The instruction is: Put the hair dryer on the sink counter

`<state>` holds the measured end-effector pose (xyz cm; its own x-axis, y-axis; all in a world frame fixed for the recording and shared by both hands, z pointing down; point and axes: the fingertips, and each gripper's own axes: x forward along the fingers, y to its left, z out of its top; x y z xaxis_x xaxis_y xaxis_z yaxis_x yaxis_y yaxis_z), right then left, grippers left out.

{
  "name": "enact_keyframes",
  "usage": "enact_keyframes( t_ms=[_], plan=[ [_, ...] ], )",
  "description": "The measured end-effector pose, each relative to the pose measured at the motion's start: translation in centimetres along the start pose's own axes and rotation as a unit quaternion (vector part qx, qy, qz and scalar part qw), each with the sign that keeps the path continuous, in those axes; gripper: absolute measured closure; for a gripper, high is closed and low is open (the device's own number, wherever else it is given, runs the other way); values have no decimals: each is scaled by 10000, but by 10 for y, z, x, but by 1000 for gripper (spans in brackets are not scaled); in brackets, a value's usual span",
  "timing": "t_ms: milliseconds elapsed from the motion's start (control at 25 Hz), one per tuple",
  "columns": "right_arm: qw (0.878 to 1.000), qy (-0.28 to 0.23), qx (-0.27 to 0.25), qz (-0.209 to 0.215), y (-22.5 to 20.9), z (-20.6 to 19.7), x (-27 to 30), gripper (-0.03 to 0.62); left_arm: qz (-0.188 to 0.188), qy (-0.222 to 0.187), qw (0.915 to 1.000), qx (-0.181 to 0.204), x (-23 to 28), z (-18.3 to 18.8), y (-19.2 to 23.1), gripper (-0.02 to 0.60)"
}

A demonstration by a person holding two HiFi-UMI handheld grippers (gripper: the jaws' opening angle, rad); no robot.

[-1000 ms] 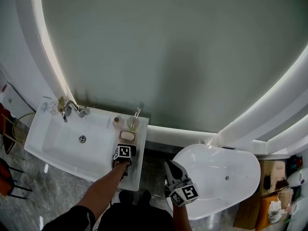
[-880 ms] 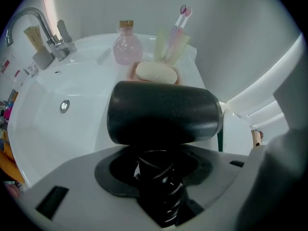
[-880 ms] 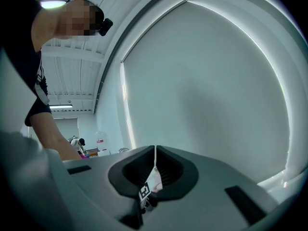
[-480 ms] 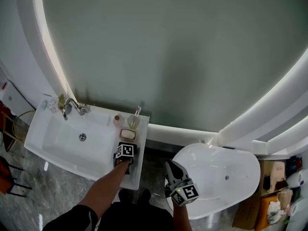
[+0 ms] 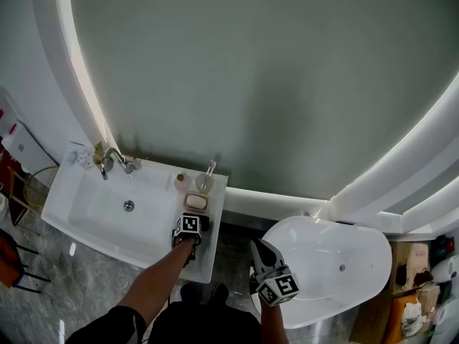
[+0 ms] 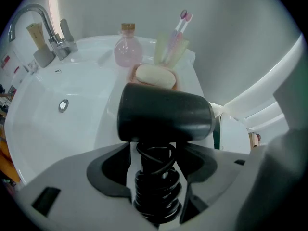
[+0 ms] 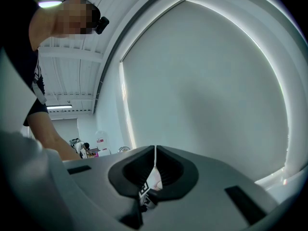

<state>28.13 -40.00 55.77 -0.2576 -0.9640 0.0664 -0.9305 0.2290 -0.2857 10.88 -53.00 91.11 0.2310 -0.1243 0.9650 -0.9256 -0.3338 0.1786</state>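
Observation:
The black hair dryer [image 6: 166, 117] stands barrel-up on the white sink counter [image 6: 110, 124], its handle wound in coiled black cord. My left gripper [image 6: 156, 162] points steeply down around that handle. Its jaws have just been opening, and slim gaps show between the pads and the handle, so it is open. In the head view the left gripper [image 5: 191, 233] sits over the counter's right strip [image 5: 215, 213], with a dark bit of the dryer [image 5: 204, 223] beside it. My right gripper [image 5: 259, 251] hovers by the bathtub, pointing level, its jaws shut [image 7: 154, 158] on nothing.
Just behind the dryer are a soap dish with a pale bar [image 6: 154, 76], a pink bottle [image 6: 128, 49] and a cup of toothbrushes [image 6: 171, 49]. The basin [image 5: 107, 206] and chrome faucet [image 5: 113, 160] lie to the left. A white bathtub [image 5: 337, 264] is at the right.
The head view has shifted slightly, so the sink sits a little further right and lower in the picture. Neither gripper has visibly moved relative to the counter or tub.

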Motion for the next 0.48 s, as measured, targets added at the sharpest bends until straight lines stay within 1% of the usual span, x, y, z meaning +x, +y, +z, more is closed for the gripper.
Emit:
enact_keyframes(
  t_ms=[160, 320, 400, 440, 480],
  plan=[
    [10000, -37, -4, 23, 1, 4, 3, 562, -228, -231, 9995, -28, -17, -1, 0, 288],
    [9998, -83, -48, 189, 10, 9, 16, 562, -521, -883, 9947, -95, -51, 14, -3, 288],
    [9995, -103, -67, 297, 18, 12, 23, 562, -680, -1291, 9893, -11, -78, 24, -6, 290],
    [9993, -109, -65, 346, 22, 13, 26, 562, -779, -1564, 9846, 49, -94, 31, -8, 290],
    [9991, -111, -78, 398, 26, 14, 29, 562, -910, -1887, 9777, 100, -111, 39, -10, 290]
  ],
)
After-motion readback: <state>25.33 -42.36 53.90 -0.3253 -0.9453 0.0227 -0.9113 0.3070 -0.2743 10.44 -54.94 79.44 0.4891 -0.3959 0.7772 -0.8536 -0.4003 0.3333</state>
